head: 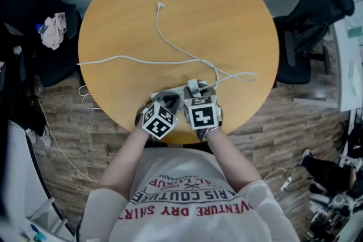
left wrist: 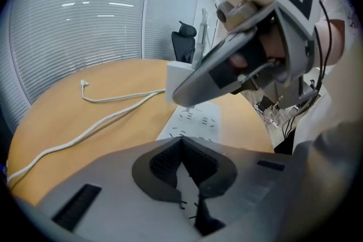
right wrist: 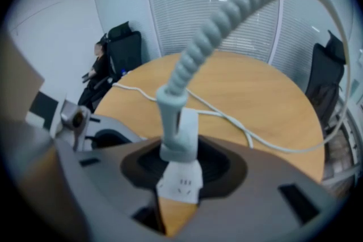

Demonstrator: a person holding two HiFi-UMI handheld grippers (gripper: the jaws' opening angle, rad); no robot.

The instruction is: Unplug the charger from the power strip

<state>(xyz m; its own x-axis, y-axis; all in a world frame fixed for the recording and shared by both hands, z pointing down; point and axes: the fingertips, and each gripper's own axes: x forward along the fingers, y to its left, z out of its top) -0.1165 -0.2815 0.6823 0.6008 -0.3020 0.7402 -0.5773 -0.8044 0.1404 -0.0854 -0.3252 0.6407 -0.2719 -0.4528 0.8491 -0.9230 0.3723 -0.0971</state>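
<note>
A white power strip (head: 174, 90) lies near the front edge of the round wooden table (head: 227, 14). A white charger (head: 193, 86) stands plugged into it, its ribbed cable (right wrist: 227, 14) arching up and away. My right gripper (head: 196, 93) comes down over the charger (right wrist: 182, 133). Its dark pads lie against the charger's two sides, with the strip (right wrist: 180, 185) showing below. My left gripper (left wrist: 182, 144) is shut, its tips down on the strip (left wrist: 198, 119) just short of the charger (left wrist: 177, 75).
White cables (head: 170, 60) run across the table, one ending in a small plug (head: 160, 5) at the far side. Black office chairs (head: 309, 31) stand right and left of the table. The person's torso fills the head view's bottom.
</note>
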